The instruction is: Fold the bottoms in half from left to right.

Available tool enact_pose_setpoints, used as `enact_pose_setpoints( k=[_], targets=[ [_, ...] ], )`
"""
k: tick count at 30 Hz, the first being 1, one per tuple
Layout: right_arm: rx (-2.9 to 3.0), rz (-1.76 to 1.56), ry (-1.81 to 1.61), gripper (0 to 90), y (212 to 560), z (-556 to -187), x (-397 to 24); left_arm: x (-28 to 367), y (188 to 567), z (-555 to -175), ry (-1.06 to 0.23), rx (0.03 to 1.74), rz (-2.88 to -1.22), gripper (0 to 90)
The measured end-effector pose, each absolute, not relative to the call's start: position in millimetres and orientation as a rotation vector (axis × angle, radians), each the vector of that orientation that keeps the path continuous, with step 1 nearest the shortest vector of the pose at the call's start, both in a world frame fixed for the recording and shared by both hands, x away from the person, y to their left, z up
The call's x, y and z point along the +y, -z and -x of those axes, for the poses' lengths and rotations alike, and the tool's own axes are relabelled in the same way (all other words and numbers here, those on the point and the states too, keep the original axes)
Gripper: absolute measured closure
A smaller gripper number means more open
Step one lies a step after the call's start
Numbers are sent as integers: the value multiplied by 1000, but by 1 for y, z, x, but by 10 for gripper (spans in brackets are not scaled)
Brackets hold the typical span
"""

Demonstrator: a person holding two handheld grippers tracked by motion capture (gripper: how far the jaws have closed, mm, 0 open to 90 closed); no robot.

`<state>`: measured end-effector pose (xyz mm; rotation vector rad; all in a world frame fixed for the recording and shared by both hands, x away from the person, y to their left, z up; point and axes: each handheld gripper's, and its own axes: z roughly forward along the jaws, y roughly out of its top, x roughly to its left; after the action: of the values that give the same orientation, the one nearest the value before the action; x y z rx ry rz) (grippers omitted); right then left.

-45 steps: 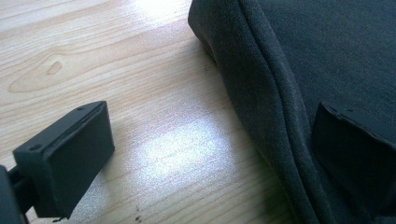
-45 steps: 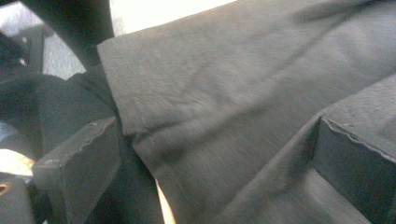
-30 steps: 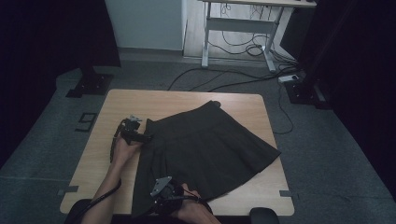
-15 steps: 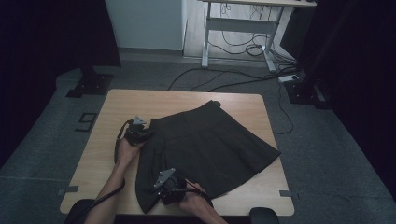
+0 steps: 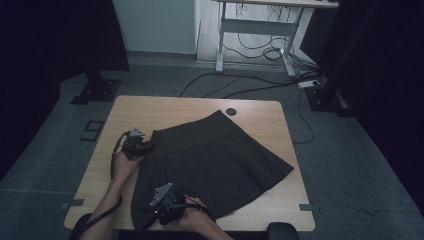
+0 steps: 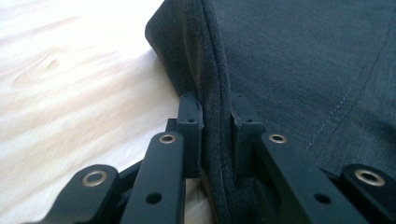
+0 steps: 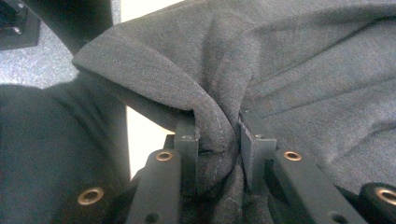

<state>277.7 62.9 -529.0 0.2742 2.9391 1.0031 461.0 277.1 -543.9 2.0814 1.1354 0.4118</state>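
Observation:
A dark grey pleated skirt [image 5: 215,160] lies spread on the wooden table [image 5: 165,110]. My left gripper [image 5: 148,146] sits at the skirt's left waistband corner. In the left gripper view it [image 6: 217,112] is shut on the skirt's folded edge [image 6: 303,60], having just closed. My right gripper [image 5: 156,209] is at the hem by the table's front edge. The right gripper view shows it [image 7: 217,126] pinching a bunched fold of the cloth [image 7: 303,79], and its jaws have also just closed.
A small black round cap [image 5: 230,111] is set in the table behind the skirt. Cables [image 5: 240,87] run over the grey floor beyond, near a white desk frame [image 5: 220,45]. A black stand base [image 5: 95,90] is at the far left.
Both grippers went from open beside the skirt's left edge to shut on it. Each hand moved in towards the cloth, then shifted slightly back to the left.

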Motion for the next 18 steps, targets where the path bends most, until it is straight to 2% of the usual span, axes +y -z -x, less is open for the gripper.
enact_pose_setpoints(
  k=[11,18],
  targets=[
    [2974,-151,-1019,718,529,-261,109,319,540,-436,-434,1187,-2100,770],
    [2969,-154,-1044,740,528,-259,109,323,538,-433,-431,1208,-2107,782]
  ],
)
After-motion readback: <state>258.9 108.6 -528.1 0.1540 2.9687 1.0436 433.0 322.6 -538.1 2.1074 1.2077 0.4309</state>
